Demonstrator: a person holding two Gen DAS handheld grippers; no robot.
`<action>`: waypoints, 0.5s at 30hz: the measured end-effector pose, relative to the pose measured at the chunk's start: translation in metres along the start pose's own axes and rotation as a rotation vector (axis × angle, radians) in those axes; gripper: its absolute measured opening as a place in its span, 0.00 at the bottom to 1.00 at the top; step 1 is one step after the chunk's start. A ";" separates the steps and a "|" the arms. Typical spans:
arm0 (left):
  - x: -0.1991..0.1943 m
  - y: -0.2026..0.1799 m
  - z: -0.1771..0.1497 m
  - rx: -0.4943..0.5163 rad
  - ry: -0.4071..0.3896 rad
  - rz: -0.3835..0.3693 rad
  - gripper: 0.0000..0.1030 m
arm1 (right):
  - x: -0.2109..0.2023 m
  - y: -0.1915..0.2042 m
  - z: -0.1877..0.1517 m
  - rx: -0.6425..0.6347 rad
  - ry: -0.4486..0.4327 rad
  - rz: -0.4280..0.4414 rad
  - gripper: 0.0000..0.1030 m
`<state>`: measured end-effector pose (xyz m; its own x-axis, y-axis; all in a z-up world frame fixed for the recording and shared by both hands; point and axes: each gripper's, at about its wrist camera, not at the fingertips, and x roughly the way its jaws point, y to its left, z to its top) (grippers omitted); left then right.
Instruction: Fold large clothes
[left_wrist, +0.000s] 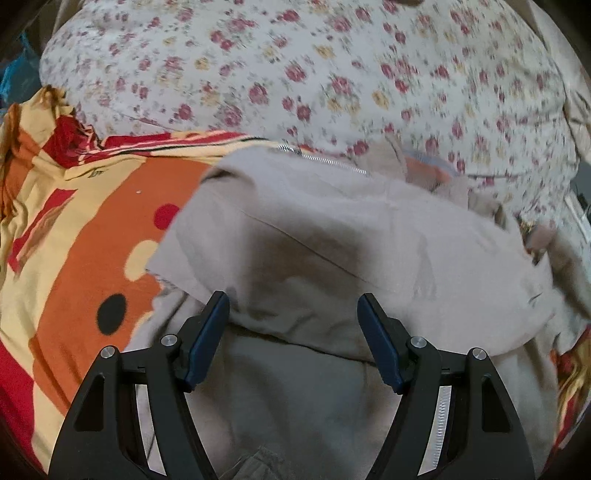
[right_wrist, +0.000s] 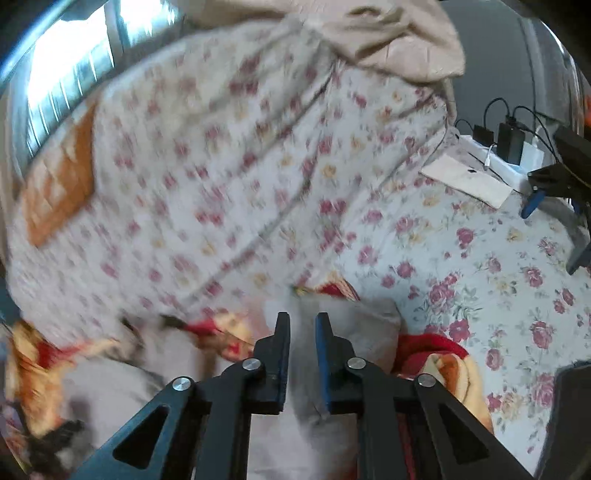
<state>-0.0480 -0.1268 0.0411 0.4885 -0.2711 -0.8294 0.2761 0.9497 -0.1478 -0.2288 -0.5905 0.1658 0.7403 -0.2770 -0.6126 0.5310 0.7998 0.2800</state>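
Note:
A large beige garment (left_wrist: 332, 240) with a metal zipper (left_wrist: 325, 160) lies folded over itself on a bed. My left gripper (left_wrist: 293, 306) hovers just above it with its jaws wide apart and nothing pinched between them. In the right wrist view a bunched part of the beige garment (right_wrist: 365, 321) rises between the fingers of my right gripper (right_wrist: 303, 321), whose jaws stand close together on the cloth. Much of this view is blurred.
An orange, red and yellow patterned blanket (left_wrist: 74, 221) lies under the garment. A floral quilt (right_wrist: 221, 184) is heaped behind it. A power strip with chargers and cables (right_wrist: 509, 155) and a white sheet (right_wrist: 469, 181) sit at the far right, beside a black device with a blue tip (right_wrist: 546, 181).

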 end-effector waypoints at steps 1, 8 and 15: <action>-0.003 0.001 0.001 -0.007 -0.005 -0.004 0.70 | -0.010 -0.001 0.004 0.024 -0.011 0.040 0.12; -0.022 0.005 -0.002 -0.022 -0.017 -0.023 0.70 | -0.014 0.058 0.006 -0.218 0.060 -0.019 0.51; -0.018 0.009 -0.009 -0.002 0.013 -0.004 0.70 | 0.066 0.081 -0.057 -0.434 0.169 -0.281 0.93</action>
<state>-0.0617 -0.1117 0.0494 0.4767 -0.2725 -0.8358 0.2763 0.9490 -0.1518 -0.1603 -0.5143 0.1060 0.4988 -0.4514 -0.7399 0.4532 0.8635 -0.2212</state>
